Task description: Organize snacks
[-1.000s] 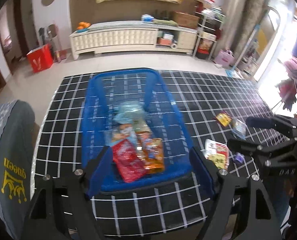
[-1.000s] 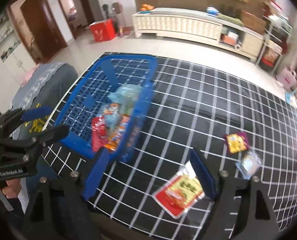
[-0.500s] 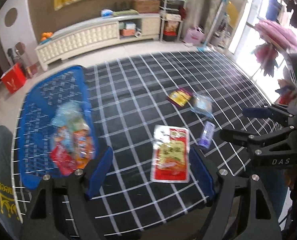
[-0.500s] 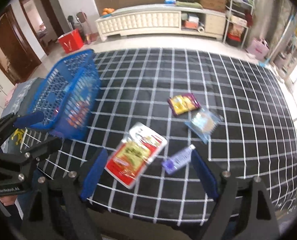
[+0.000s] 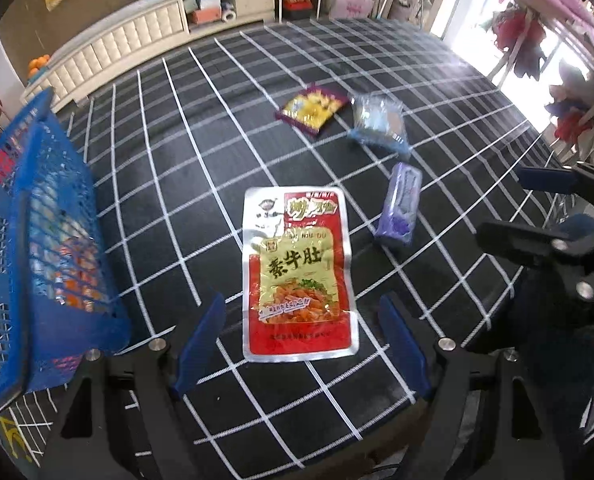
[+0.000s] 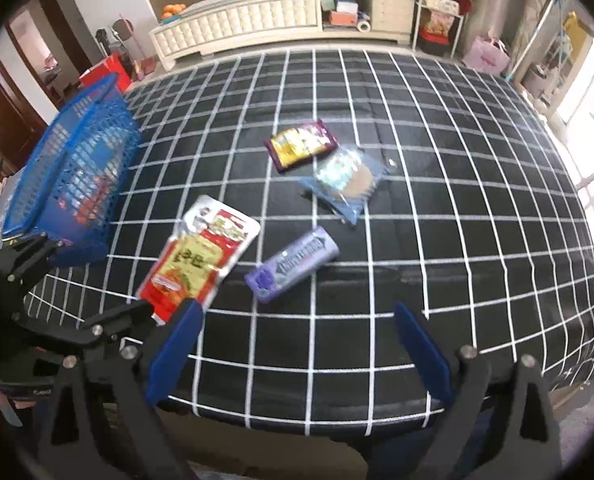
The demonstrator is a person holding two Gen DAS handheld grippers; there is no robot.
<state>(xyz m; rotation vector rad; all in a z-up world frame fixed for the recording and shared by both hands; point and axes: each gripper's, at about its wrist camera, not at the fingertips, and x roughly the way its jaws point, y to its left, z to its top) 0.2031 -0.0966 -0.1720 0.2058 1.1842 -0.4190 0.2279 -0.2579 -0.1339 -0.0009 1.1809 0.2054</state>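
A red and silver snack pouch [image 5: 297,276] lies flat on the black grid tablecloth, between the open fingers of my left gripper [image 5: 303,334]; it also shows in the right wrist view [image 6: 199,260]. A purple pack [image 5: 401,210] [image 6: 293,264], a clear blue packet [image 5: 379,124] [image 6: 347,180] and a purple-yellow packet [image 5: 311,108] [image 6: 301,146] lie beyond. A blue mesh basket [image 5: 21,240] [image 6: 77,168] with several snacks stands at the left. My right gripper [image 6: 295,350] is open and empty, short of the purple pack.
The table's front edge [image 6: 297,420] is just below my right gripper. A white low cabinet [image 6: 257,20] stands at the far wall. Clothes hang at the right [image 5: 557,40]. My right gripper also shows at the right edge of the left wrist view [image 5: 557,216].
Both grippers have swung right, away from the basket, and closer to the loose snacks. The red pouch now lies between my left fingers. Both stay open and empty.
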